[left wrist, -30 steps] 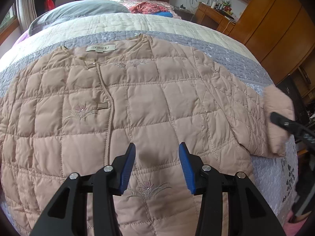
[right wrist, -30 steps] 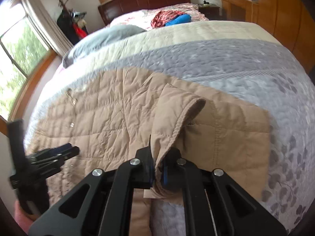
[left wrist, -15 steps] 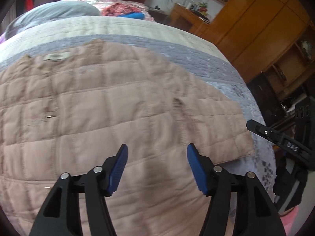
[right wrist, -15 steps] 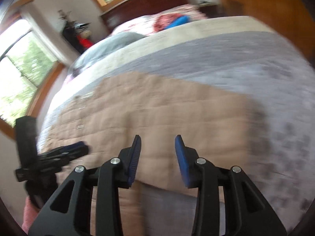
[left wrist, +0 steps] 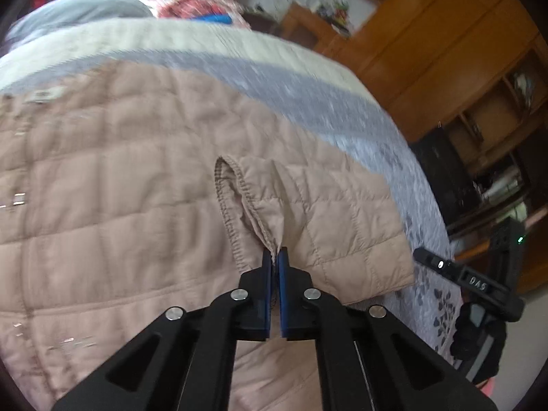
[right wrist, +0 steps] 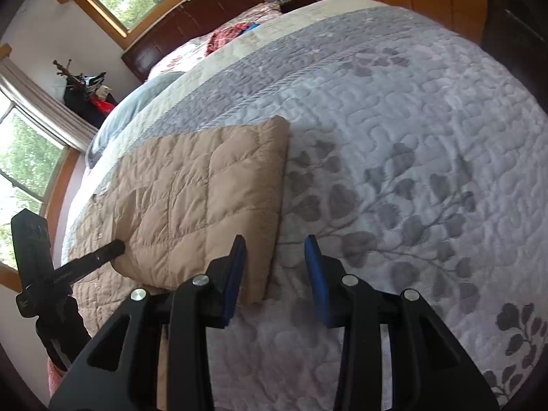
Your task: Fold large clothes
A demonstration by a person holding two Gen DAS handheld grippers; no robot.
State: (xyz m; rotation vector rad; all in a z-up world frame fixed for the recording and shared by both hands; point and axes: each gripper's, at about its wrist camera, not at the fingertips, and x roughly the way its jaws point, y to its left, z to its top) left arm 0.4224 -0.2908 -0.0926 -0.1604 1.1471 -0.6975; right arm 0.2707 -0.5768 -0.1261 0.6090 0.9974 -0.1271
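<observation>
Left gripper [left wrist: 274, 257] fingers clamped on sleeve cuff [left wrist: 260, 226]; right gripper [right wrist: 275, 250] fingers apart. Quilted jacket [left wrist: 102, 188] soft, puffy, light: grip stitched hems.

- You have a beige quilted jacket [left wrist: 137, 188] spread flat on the bed, collar label toward the headboard.
- Its sleeve [right wrist: 205, 205] is folded across the body, lying flat near the bed's foot edge.
- The sleeve's stitched cuff [left wrist: 253, 209] is lifted and puckered, pinched at its hem.

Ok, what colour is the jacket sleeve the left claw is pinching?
Beige-pink, quilted in squares; the sleeve shows best in the left wrist view.
</observation>
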